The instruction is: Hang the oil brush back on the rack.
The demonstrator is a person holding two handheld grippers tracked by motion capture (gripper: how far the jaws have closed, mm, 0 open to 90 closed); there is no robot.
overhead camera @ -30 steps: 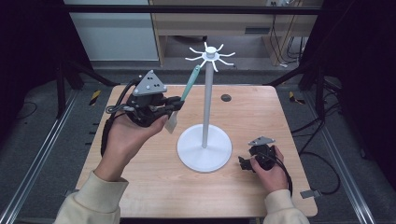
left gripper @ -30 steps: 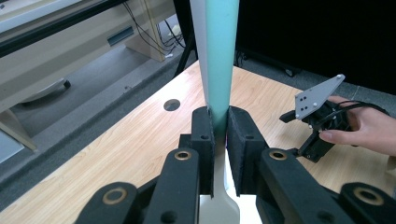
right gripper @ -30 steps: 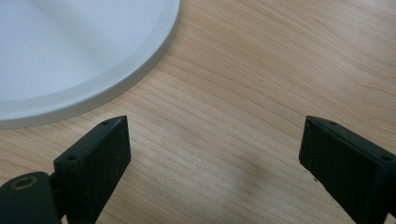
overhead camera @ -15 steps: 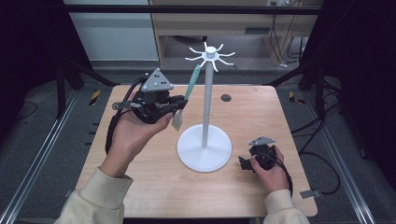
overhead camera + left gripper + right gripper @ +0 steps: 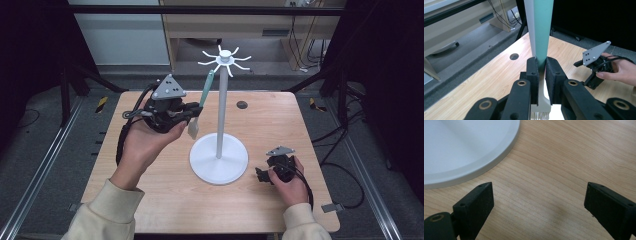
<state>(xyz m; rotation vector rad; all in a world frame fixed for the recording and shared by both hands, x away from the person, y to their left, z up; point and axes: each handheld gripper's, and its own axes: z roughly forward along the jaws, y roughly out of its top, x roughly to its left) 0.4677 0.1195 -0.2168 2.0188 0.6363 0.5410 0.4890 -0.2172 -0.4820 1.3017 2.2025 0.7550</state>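
A brush with a teal handle (image 5: 206, 90) and a white bristled head (image 5: 193, 129) stands nearly upright, head down, above the table. My left gripper (image 5: 196, 112) is shut on its handle, just left of the white stand's pole (image 5: 220, 110). The handle's tip reaches up beside the ring of hooks (image 5: 224, 59) on top of the stand. In the left gripper view the pads (image 5: 533, 72) press the teal handle (image 5: 543, 30) from both sides. My right gripper (image 5: 261, 175) rests on the table right of the stand's round base (image 5: 218, 165); its jaws (image 5: 539, 202) stand wide open over bare wood.
The wooden table (image 5: 150, 200) has a small round hole (image 5: 242, 104) behind the stand. The stand's base rim (image 5: 499, 160) lies close to my right gripper. Black frame rails and cables surround the table.
My left hand has drifted slightly right and up with the brush, closer to the pole. The right hand has stayed put.
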